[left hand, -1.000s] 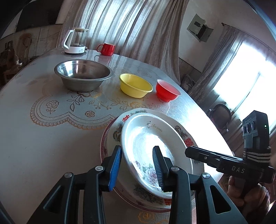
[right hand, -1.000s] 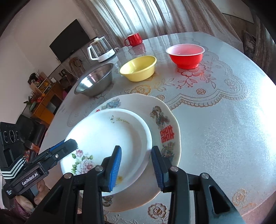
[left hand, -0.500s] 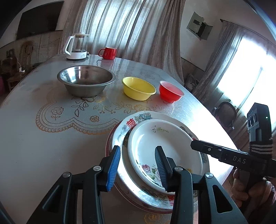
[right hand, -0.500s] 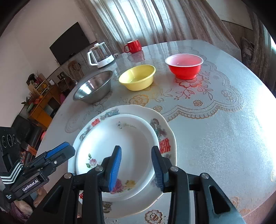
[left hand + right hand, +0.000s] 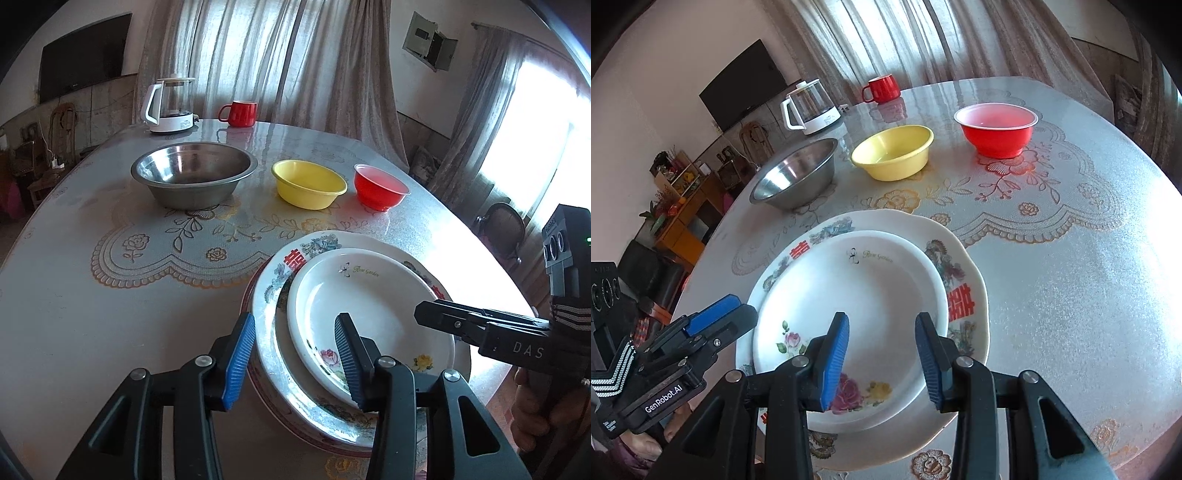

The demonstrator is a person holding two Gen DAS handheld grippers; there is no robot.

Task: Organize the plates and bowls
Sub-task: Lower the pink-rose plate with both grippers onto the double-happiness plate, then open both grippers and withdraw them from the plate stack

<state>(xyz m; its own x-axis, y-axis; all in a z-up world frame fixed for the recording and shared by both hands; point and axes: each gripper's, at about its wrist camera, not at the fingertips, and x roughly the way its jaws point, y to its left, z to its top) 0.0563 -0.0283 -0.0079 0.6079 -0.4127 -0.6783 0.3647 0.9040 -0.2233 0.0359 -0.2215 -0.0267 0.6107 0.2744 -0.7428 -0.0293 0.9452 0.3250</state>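
Observation:
A white plate (image 5: 369, 302) (image 5: 871, 291) with small flowers lies flat in a larger decorated plate (image 5: 295, 258) (image 5: 964, 291) at the near table edge. My left gripper (image 5: 294, 319) (image 5: 738, 310) straddles the stack's left rim. Its jaws are opening and the blue pads (image 5: 240, 354) stand clear of the rims. My right gripper (image 5: 882, 318) (image 5: 421, 314) hovers open over the white plate's near edge, holding nothing. Further back stand a steel bowl (image 5: 194, 177) (image 5: 796, 177), a yellow bowl (image 5: 308, 184) (image 5: 892, 153) and a red bowl (image 5: 380, 186) (image 5: 997, 129).
A glass kettle (image 5: 170, 105) (image 5: 810, 107) and a red mug (image 5: 240, 112) (image 5: 882, 88) stand at the far side of the round table (image 5: 92, 314). A lace mat (image 5: 177, 240) lies between the bowls and the plates. Chairs and a cabinet stand off the table.
The white plate, tilted up in the left jaws a second ago, has come down flat into the large plate. The left jaws have widened off it. The right gripper has barely moved.

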